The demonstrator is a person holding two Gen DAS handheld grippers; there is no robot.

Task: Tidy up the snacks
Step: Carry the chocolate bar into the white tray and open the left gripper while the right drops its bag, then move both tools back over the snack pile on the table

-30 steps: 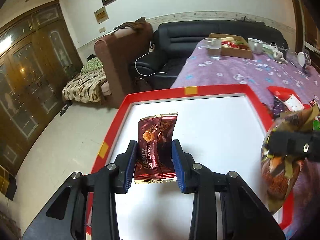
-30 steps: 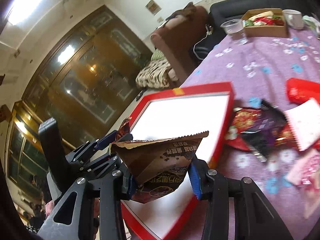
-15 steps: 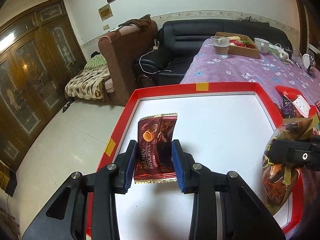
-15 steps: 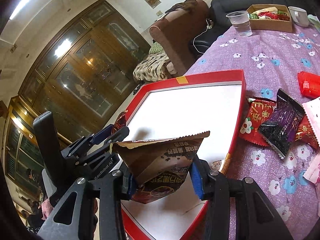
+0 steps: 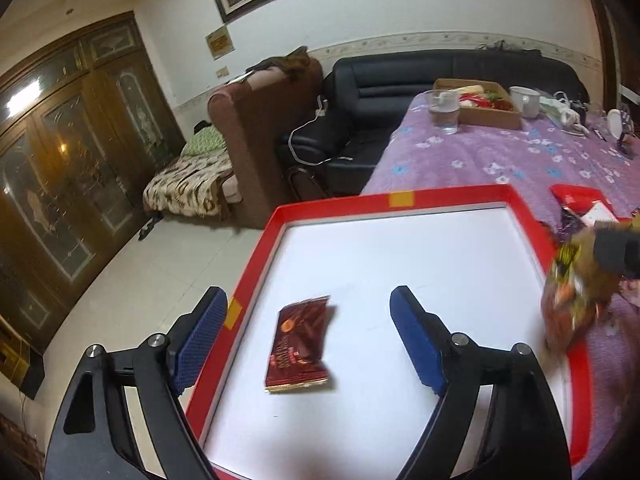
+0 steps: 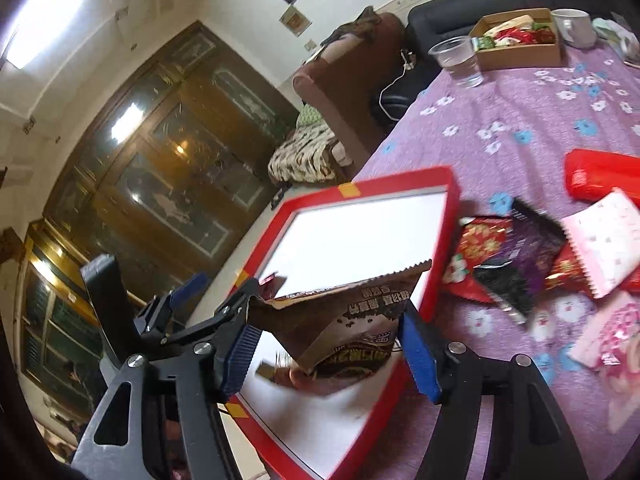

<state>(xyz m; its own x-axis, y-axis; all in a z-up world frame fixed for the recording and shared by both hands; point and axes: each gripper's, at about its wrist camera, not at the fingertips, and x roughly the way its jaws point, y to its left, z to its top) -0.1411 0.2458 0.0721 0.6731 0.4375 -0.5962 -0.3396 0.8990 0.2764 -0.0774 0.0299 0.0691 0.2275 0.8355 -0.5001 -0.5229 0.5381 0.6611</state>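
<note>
A dark red snack packet (image 5: 299, 347) lies flat on the white floor of the red-rimmed tray (image 5: 452, 195). My left gripper (image 5: 308, 344) is open above it, one blue pad on each side, not touching. My right gripper (image 6: 326, 354) is shut on a brown snack bag (image 6: 348, 320) and holds it over the tray's (image 6: 438, 256) near right part. That bag also shows blurred in the left wrist view (image 5: 576, 292). The left gripper shows in the right wrist view (image 6: 216, 304).
Several loose snack packets (image 6: 560, 256) lie on the purple flowered tablecloth (image 6: 520, 128) right of the tray. At the table's far end stand a plastic cup (image 5: 443, 111), a cardboard box of snacks (image 5: 480, 105) and a mug (image 5: 527, 101). Sofas and floor lie left.
My left gripper has opened and let go of the dark red packet, which now lies on the tray. The right gripper still holds the brown bag, with its jaws a little wider apart.
</note>
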